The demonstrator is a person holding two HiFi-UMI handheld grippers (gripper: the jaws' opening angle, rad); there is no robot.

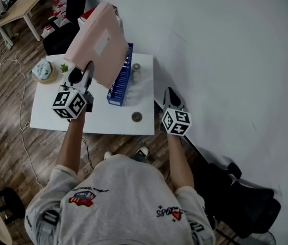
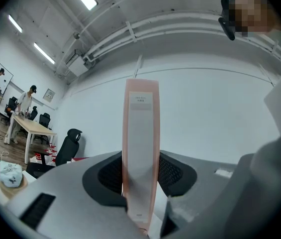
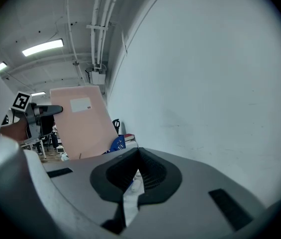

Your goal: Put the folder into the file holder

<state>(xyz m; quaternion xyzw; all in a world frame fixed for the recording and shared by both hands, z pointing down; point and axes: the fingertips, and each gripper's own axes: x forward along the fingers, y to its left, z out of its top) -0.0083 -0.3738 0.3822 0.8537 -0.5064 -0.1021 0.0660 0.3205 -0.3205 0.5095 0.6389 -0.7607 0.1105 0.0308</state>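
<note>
Person [image 1: 118, 198] has the left tongs [image 1: 89, 69] clamped on the pink folder [image 1: 100, 45] by the file holder [image 1: 118, 83], apparently not yet slotted in; right tongs [image 1: 170, 93] closed, empty.

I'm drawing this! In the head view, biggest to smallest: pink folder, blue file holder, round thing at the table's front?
1. pink folder, though held up nearer the camera
2. blue file holder
3. round thing
</note>
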